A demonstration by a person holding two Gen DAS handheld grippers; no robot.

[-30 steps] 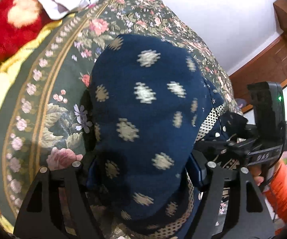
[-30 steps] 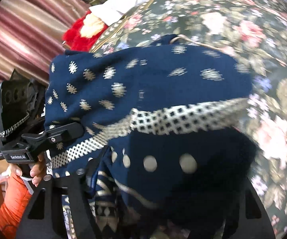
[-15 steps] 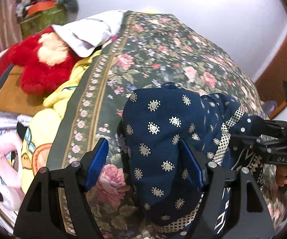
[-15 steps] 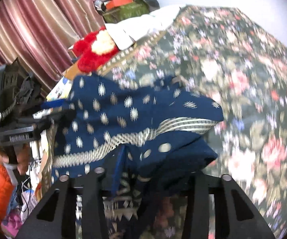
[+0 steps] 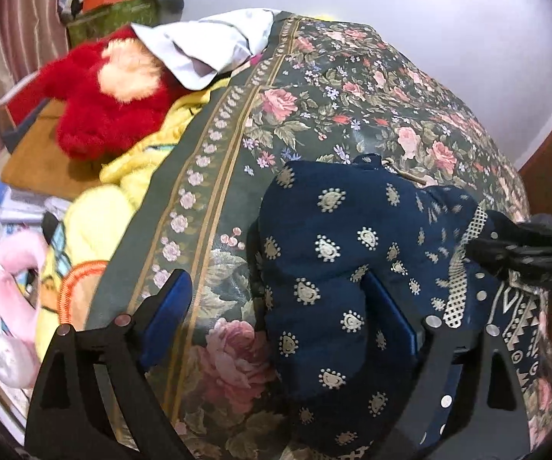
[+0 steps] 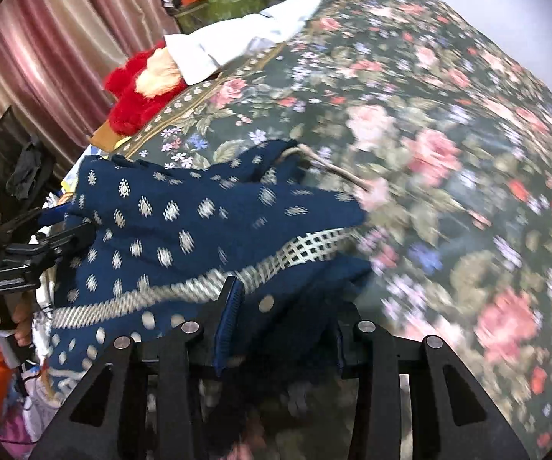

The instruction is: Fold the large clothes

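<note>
Releasing w/ left gripper (image 5: 276, 314), fingers just spread; right gripper (image 6: 283, 326) pinches navy garment (image 5: 337, 253) — should lay its fold flat on bed (image 5: 314, 96).

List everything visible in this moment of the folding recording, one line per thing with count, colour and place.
garment: one, navy with pale motifs, bunched on the bedspread's near side
bedspread: one, dark green floral, covering the bed
plush toy: one, red, left of the bedspread
white cloth: one, beside the plush toy
yellow blanket: one, along the bedspread's left edge
curtain: one, striped pink, far left
left gripper: black, blue pads, jaws just opened wide, garment between them
right gripper: black, closed on a garment fold
hand: one, orange sleeve, holding the left gripper's handle
</note>
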